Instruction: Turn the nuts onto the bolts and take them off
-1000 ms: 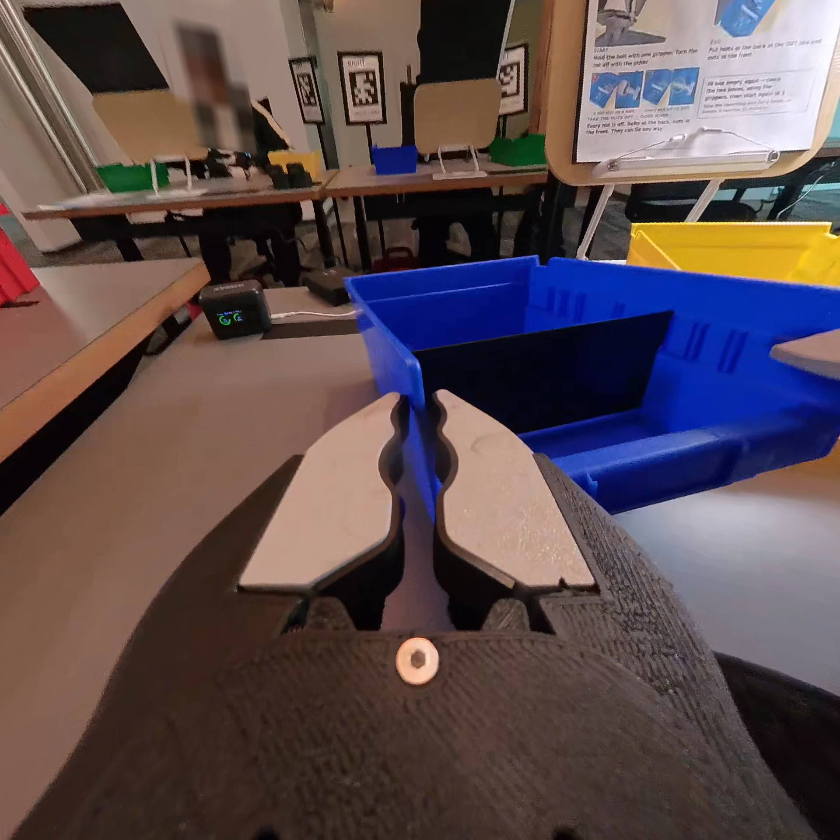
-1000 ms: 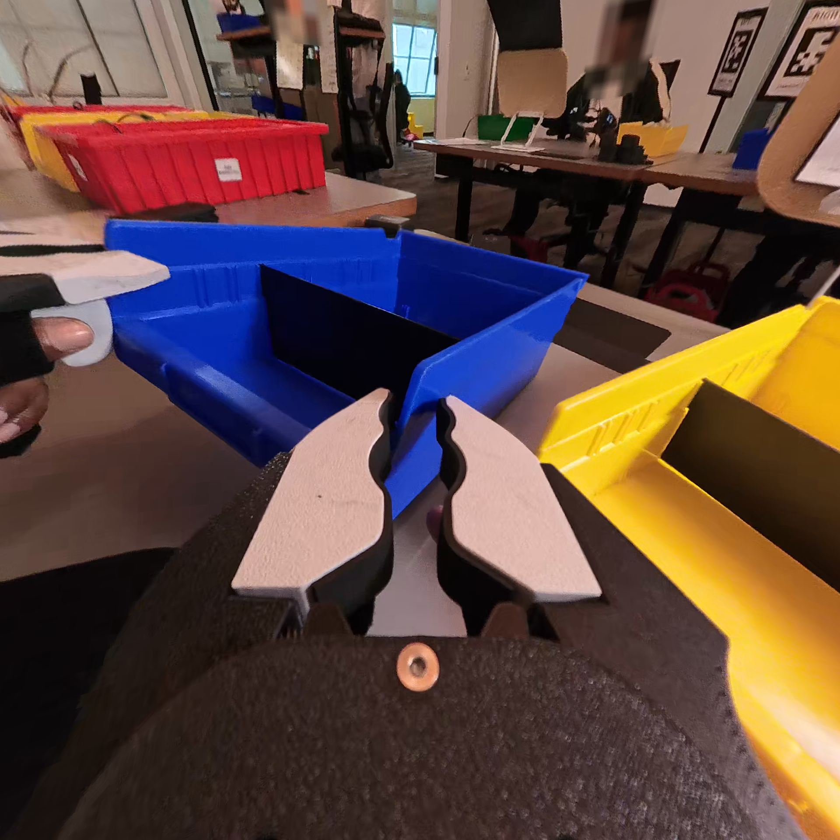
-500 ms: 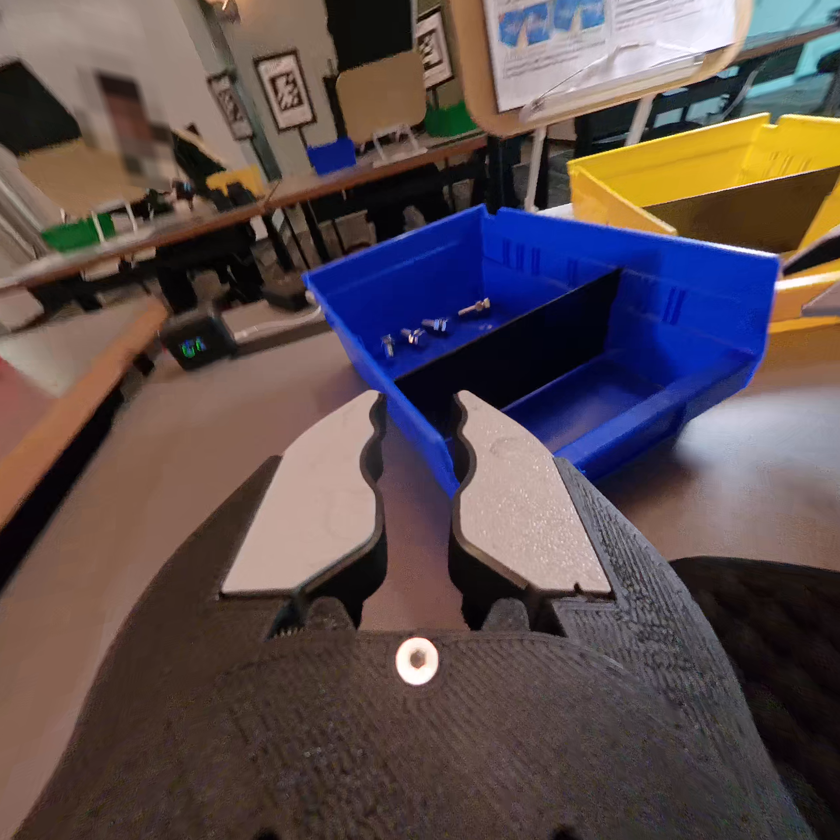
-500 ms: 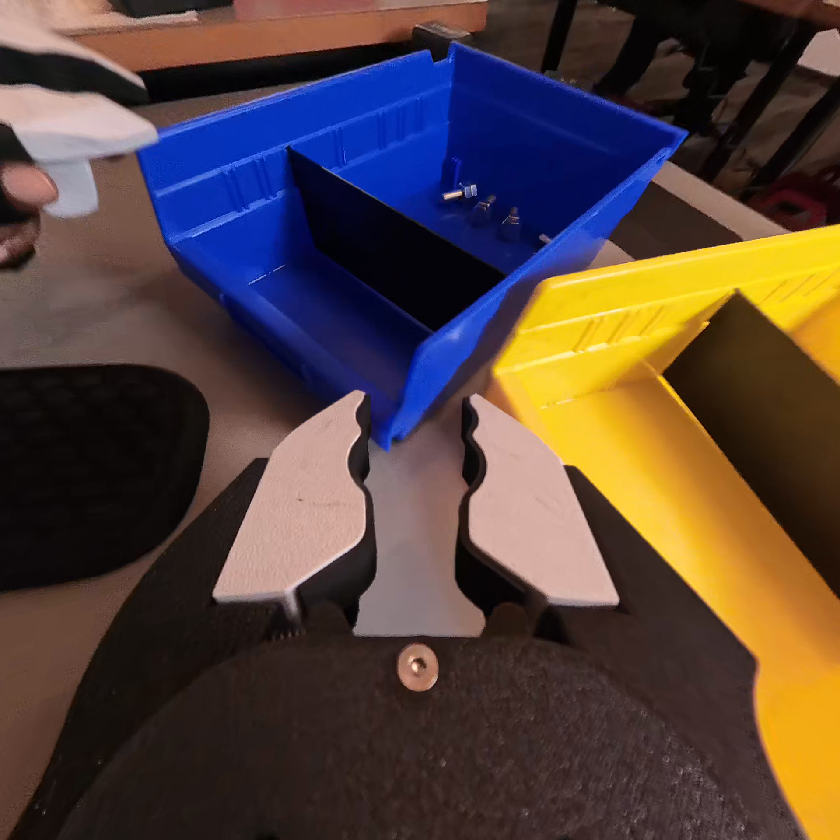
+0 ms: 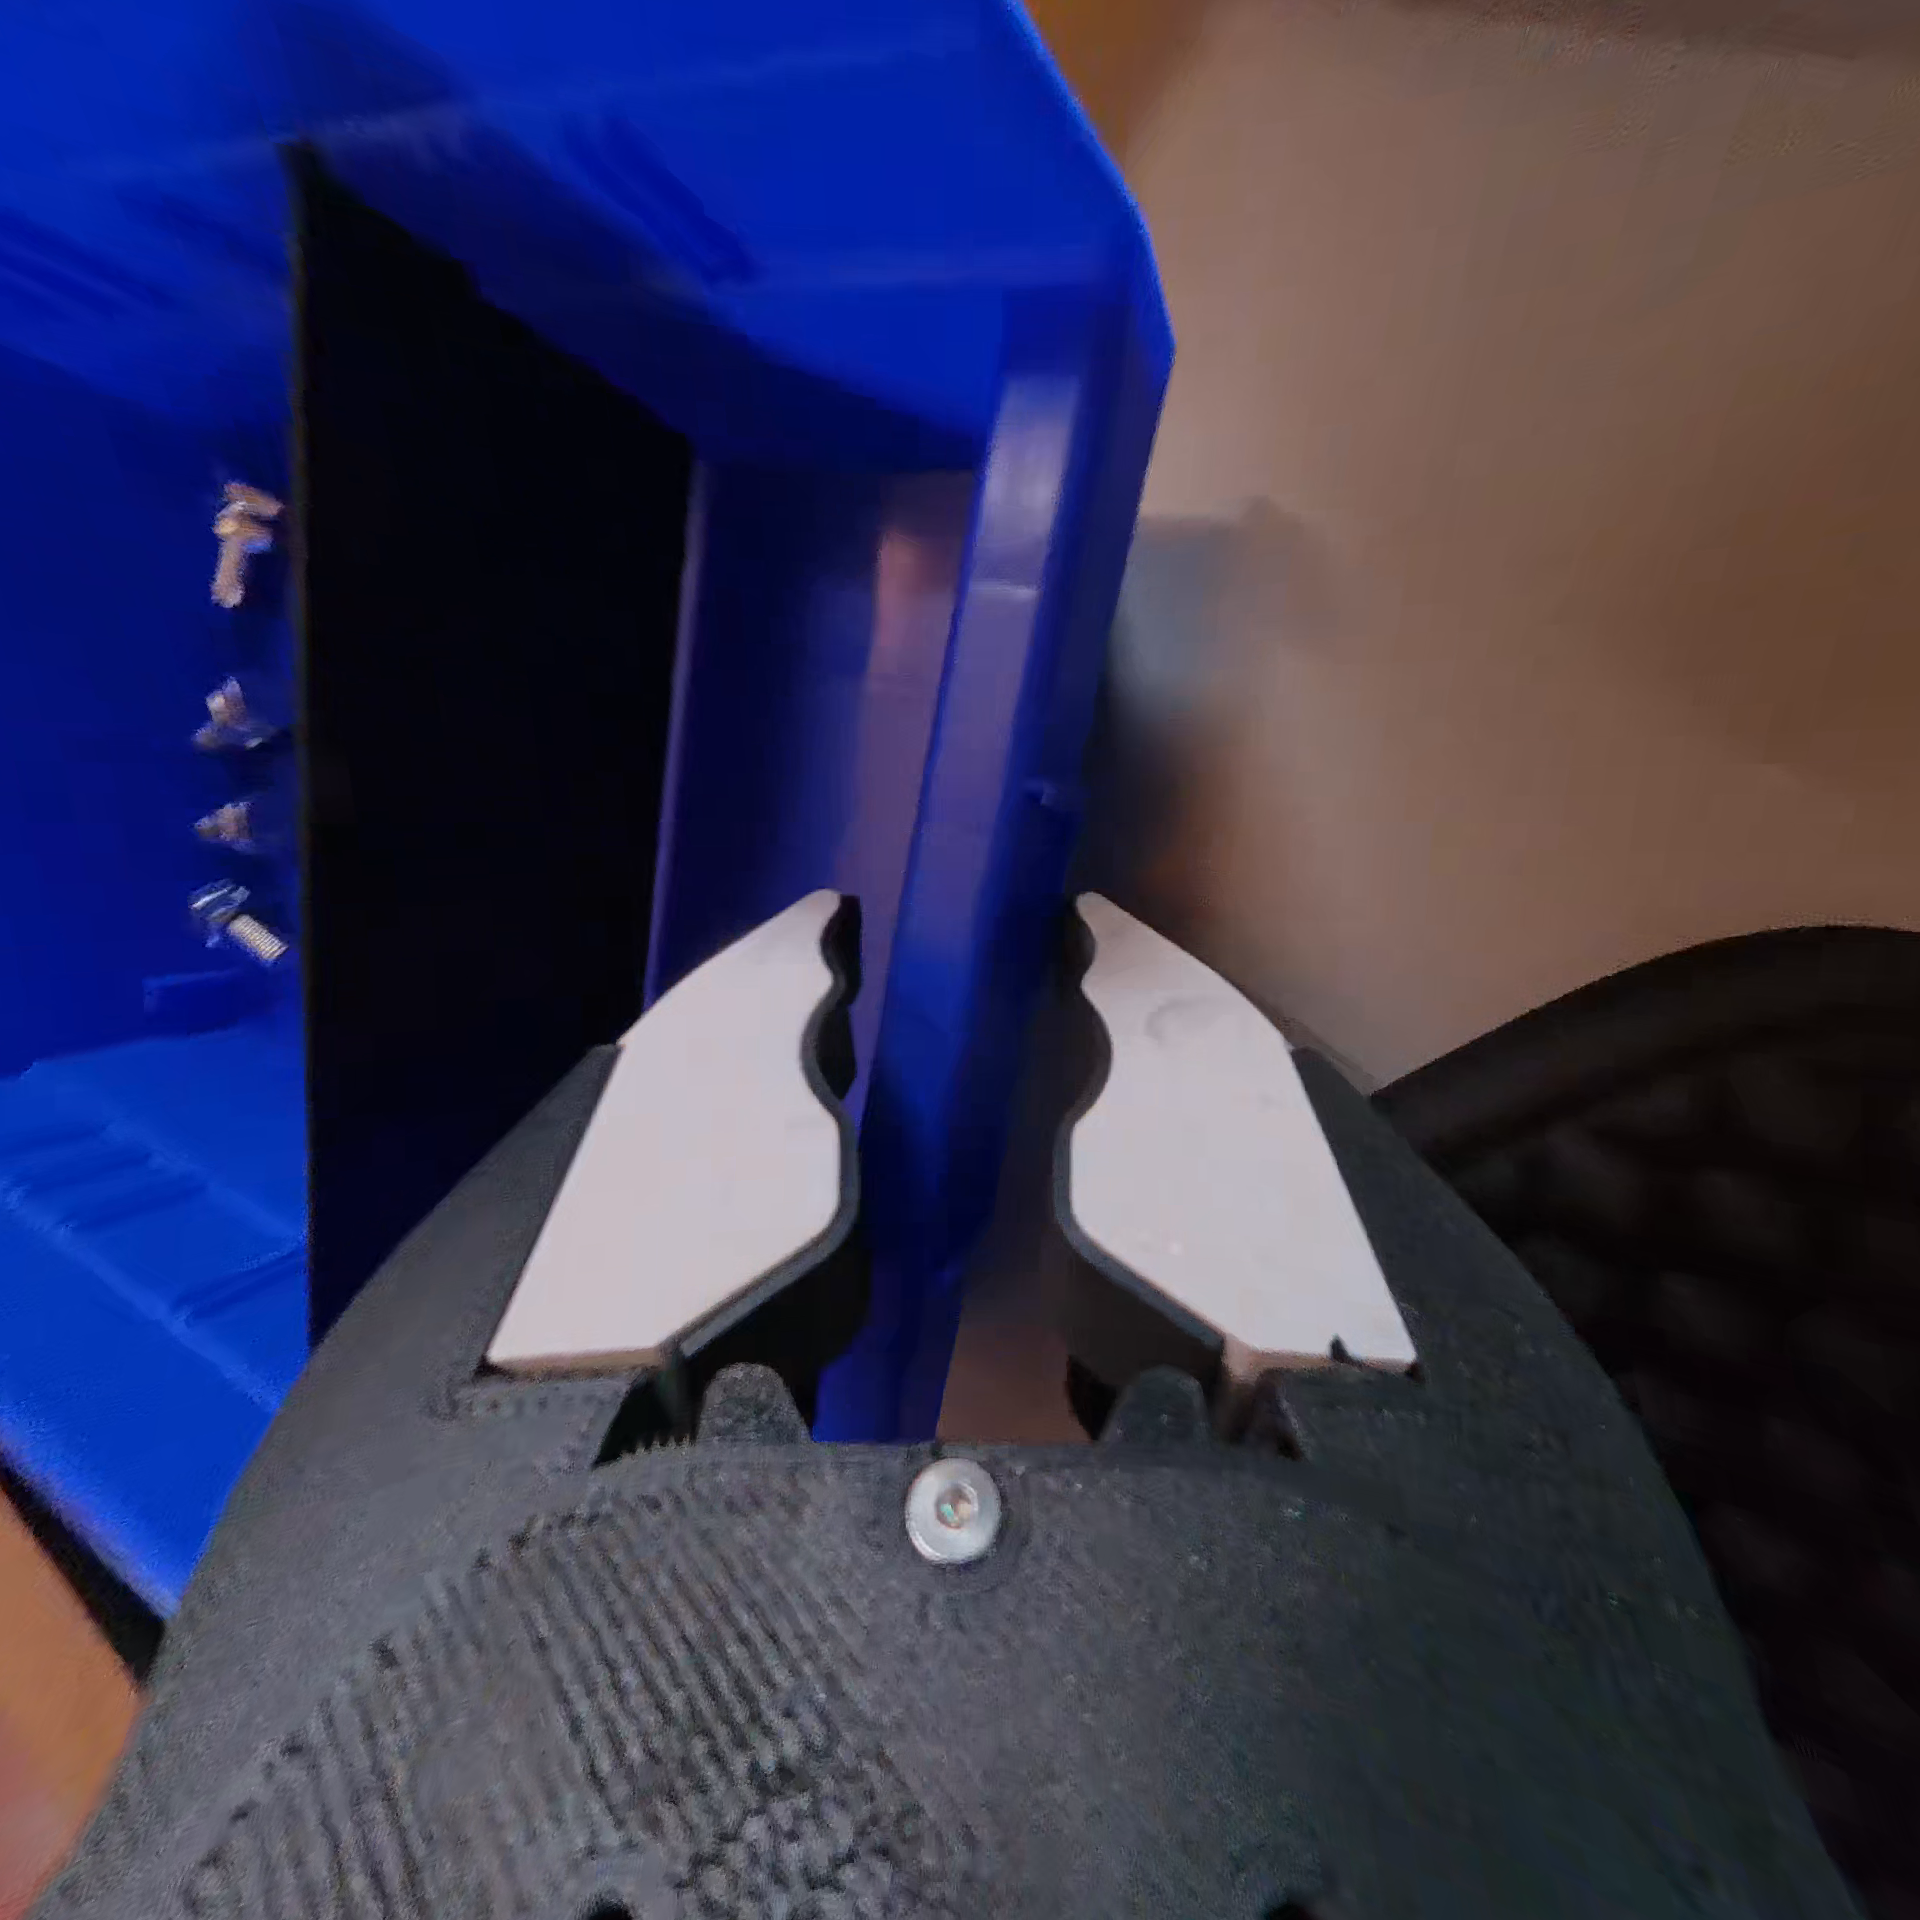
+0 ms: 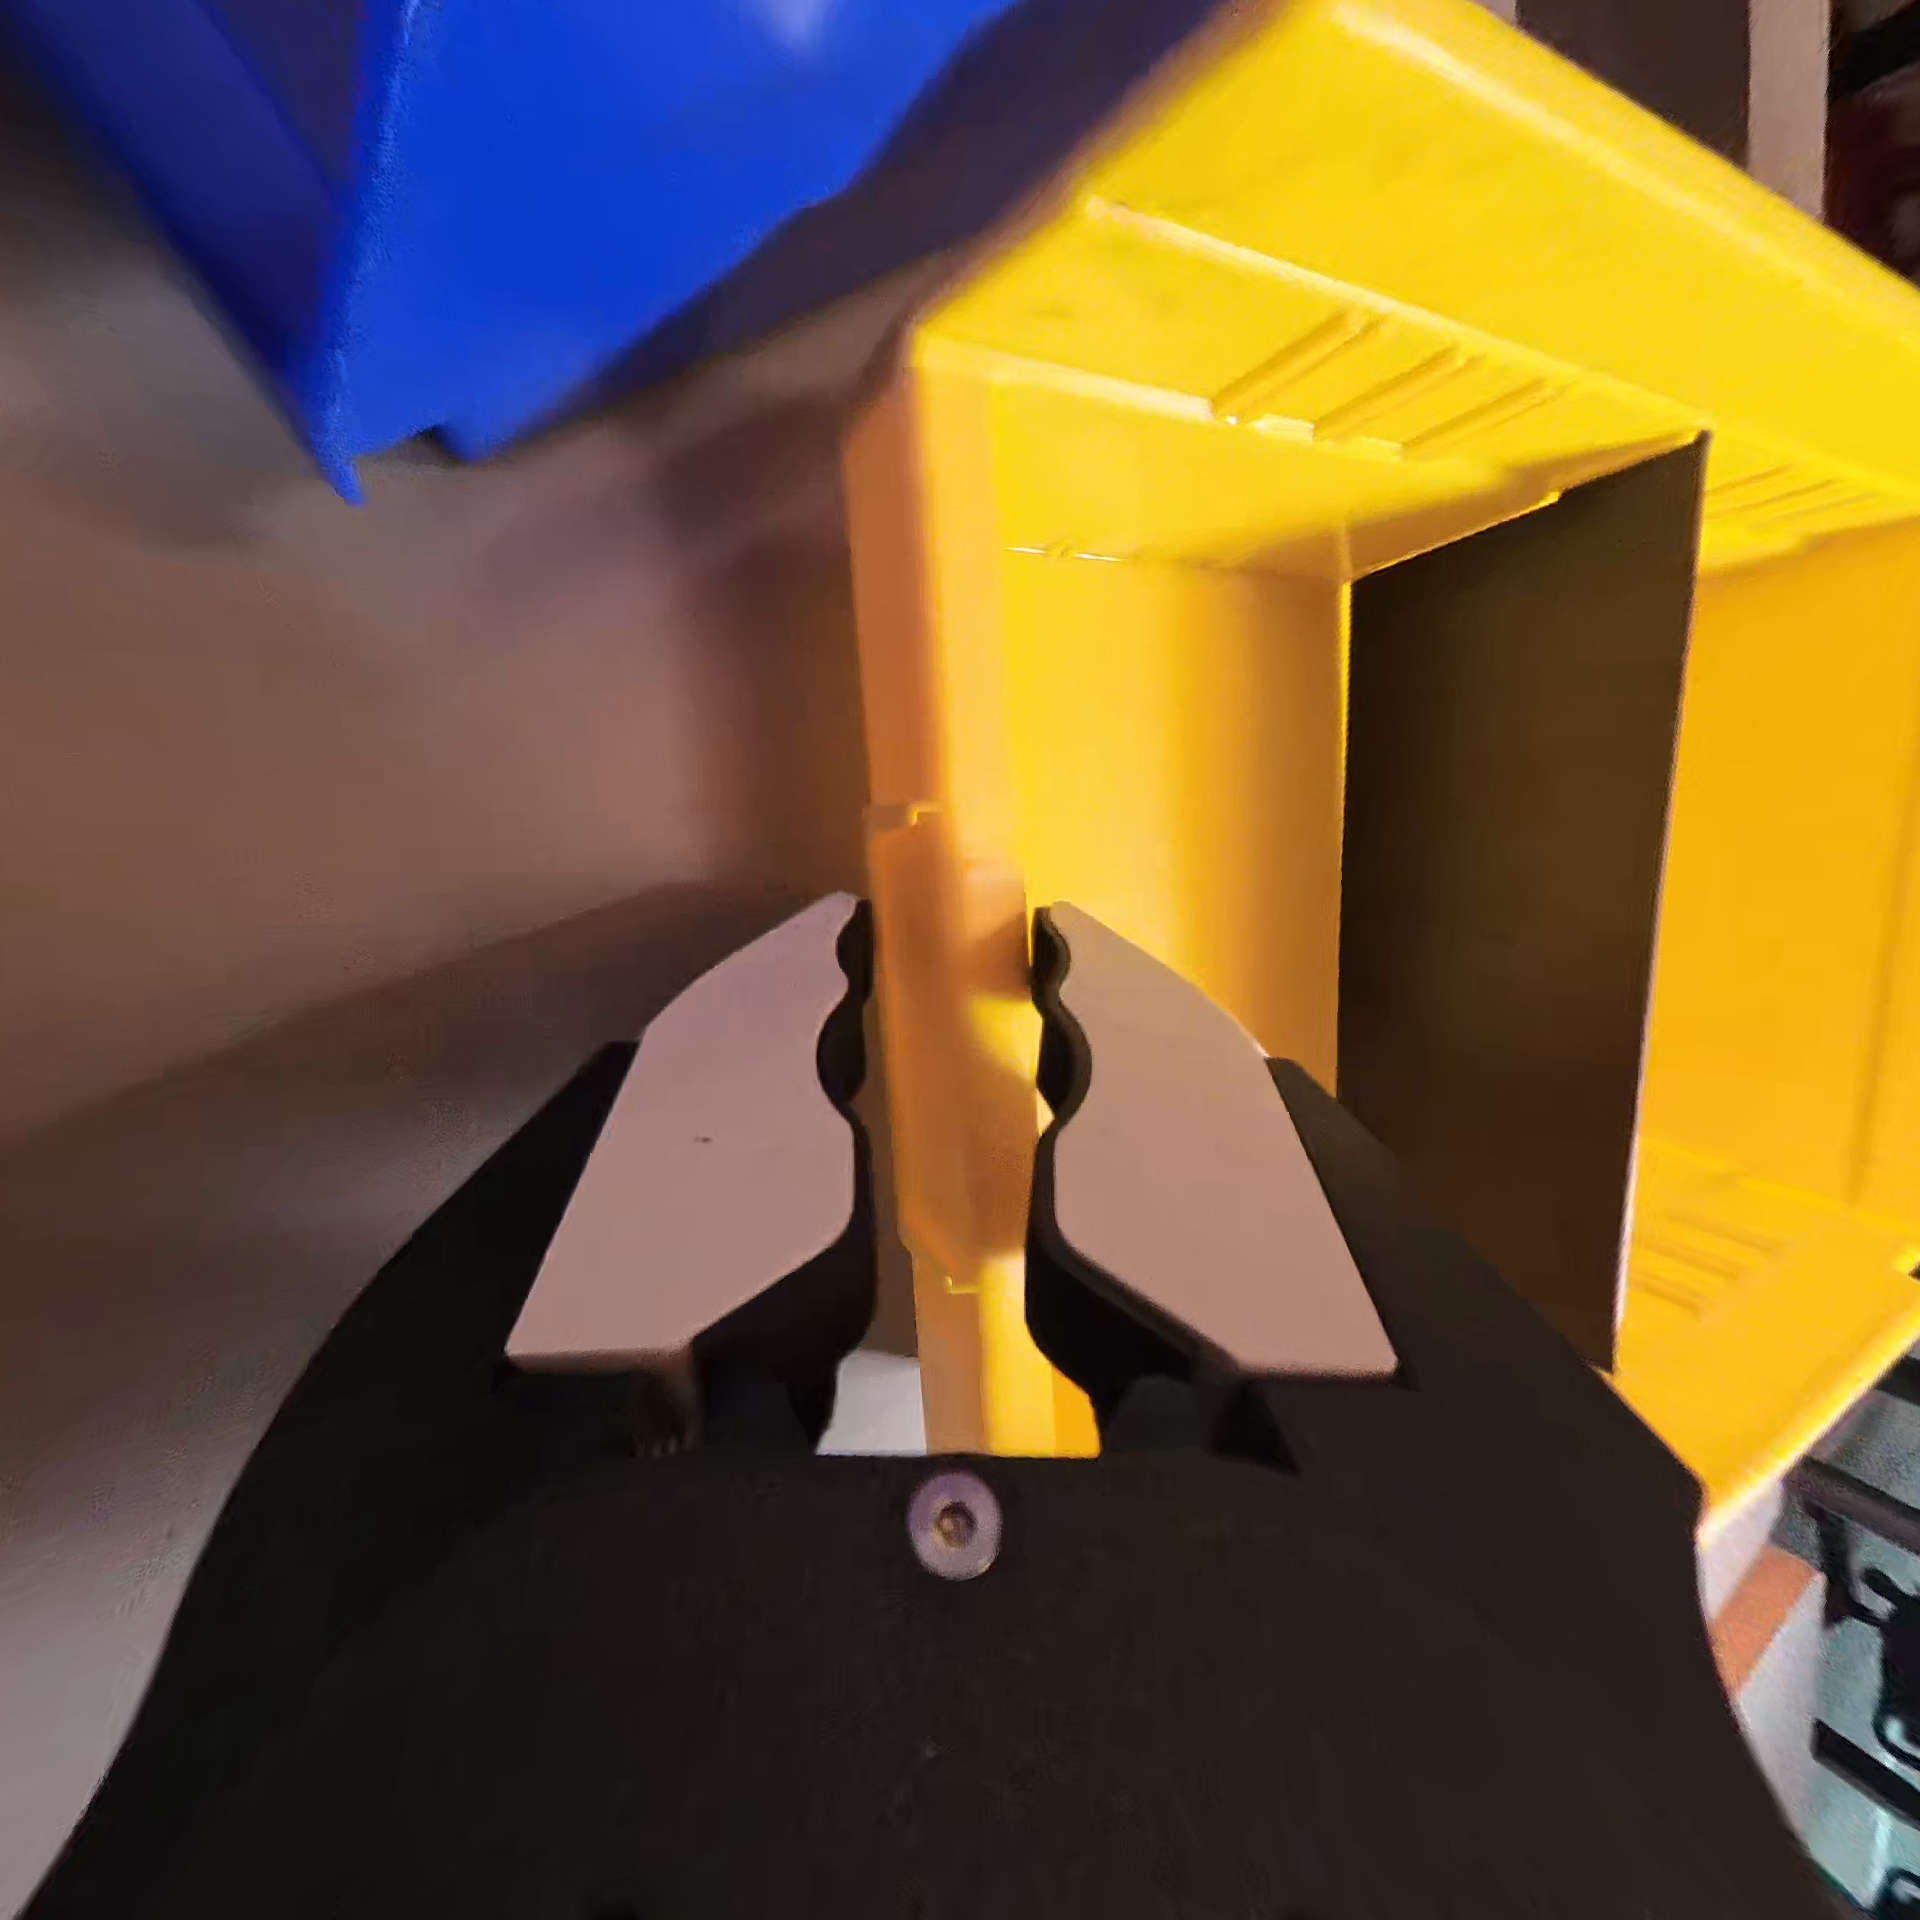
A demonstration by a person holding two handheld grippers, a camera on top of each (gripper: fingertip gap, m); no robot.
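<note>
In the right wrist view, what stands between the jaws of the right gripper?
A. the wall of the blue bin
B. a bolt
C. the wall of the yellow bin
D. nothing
C: the right gripper has its jaws on either side of the side wall of the yellow bin; the blue bin lies farther off to the left.

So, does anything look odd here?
Nothing spilled or broken. Oddly, neither gripper holds a bolt: the left gripper, open, straddles a wall of the blue bin; the right gripper seems to pinch a wall of the yellow bin. The bolts lie inside the blue one.
</note>
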